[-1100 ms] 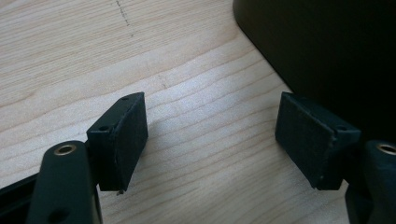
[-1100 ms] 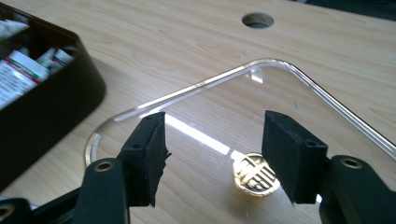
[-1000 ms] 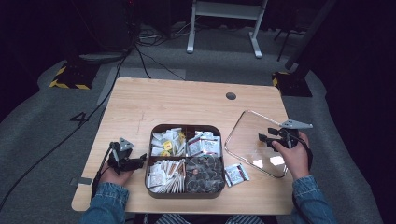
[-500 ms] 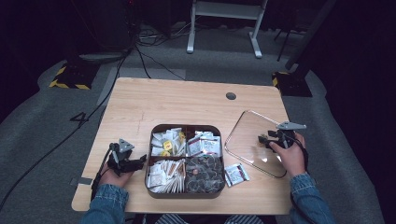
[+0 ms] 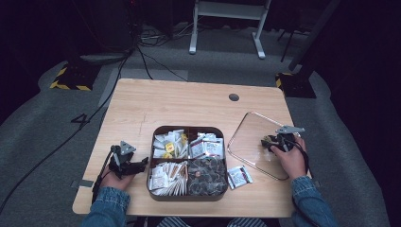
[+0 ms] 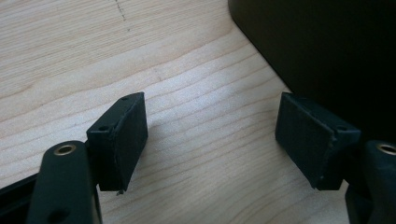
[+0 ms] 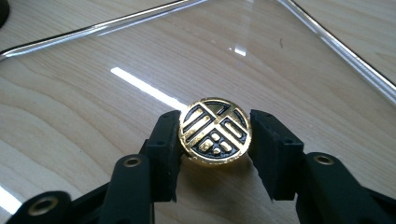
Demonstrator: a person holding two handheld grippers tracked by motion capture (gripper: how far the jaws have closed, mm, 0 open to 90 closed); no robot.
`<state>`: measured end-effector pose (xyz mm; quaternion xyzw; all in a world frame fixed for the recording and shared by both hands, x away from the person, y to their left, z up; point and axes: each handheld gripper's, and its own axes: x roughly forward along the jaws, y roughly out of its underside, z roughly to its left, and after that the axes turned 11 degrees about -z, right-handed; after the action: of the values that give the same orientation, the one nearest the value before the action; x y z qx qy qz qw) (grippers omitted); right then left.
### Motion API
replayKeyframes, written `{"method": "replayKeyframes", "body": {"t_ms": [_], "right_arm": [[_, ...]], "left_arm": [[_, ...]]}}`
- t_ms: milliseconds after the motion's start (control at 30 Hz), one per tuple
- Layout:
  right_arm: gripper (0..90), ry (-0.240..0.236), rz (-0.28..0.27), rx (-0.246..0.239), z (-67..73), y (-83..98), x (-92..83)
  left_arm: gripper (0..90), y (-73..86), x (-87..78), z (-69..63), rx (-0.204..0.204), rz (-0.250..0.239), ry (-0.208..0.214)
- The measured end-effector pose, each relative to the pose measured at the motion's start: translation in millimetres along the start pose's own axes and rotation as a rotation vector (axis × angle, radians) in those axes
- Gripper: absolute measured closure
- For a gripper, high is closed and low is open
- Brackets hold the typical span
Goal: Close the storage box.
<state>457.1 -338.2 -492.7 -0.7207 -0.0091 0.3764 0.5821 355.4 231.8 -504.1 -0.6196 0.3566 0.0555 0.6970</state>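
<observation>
Tongs on the right [image 5: 270,142] are clamped on a round black-and-gold knob [image 7: 215,131], which sits on a clear lid [image 5: 253,142] with a thin rim. A second ago that lid was tipped up off the desk [image 5: 189,101], its far edge raised; now it lies flat on the wood at the right side, just right of the tray, and the right hand [image 5: 289,158] has moved lower and nearer with it. In the right gripper view the wood grain shows straight through the lid, and the lid's edges run out of the picture at both sides.

The left tongs [image 5: 138,165] have not moved: they rest low on the desk just left of the dark four-part tray [image 5: 153,189], jaws wide apart with nothing between them. In the left gripper view the tray's side [image 6: 327,46] is a plain dark mass, cut off at the top and right.

The tray holds packets in its far two compartments, more packets in the near left one, and small dark pieces in the near right one; what they are is too small to tell. One loose packet [image 5: 239,176] lies on the desk between the tray and the lid's near edge. Both sleeves are cut off at the bottom of the high view.
</observation>
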Motion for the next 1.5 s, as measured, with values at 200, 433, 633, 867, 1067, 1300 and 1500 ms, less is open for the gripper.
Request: {"method": "replayKeyframes", "body": {"t_ms": [200, 433, 633, 867, 1067, 1300, 1500], "right_arm": [[58.5, 0.006, -0.044, 0.029, 0.9, 5.3, -0.6], [58.5, 0.006, -0.055, 0.036, 0.9, 6.6, -0.8], [58.6, 0.006, -0.052, 0.038, 0.4, 6.0, -1.0], [58.7, -0.007, -0.066, 0.058, -1.9, 0.2, -7.6], [58.7, 0.0, -0.098, 0.049, -1.1, -9.0, -20.4], [58.7, -0.009, -0.133, 0.049, 1.7, -18.9, -34.0], [58.7, -0.017, -0.153, 0.043, 5.8, -26.0, -41.6]], "left_arm": [[25.6, 0.0, -0.1, 0.1, 0.002, -0.001, 0.0], [25.5, 0.0, -0.1, 0.1, 0.001, 0.0, 0.0], [25.6, 0.0, -0.1, 0.1, 0.001, 0.0, 0.0], [25.6, 0.0, -0.1, 0.1, 0.0, 0.0, 0.002], [25.5, 0.0, -0.1, 0.1, 0.0, 0.0, 0.002], [25.5, 0.1, 0.1, 0.0, 0.0, -0.002, 0.001], [25.5, 0.0, -0.1, 0.1, 0.0, 0.0, 0.002]]}}
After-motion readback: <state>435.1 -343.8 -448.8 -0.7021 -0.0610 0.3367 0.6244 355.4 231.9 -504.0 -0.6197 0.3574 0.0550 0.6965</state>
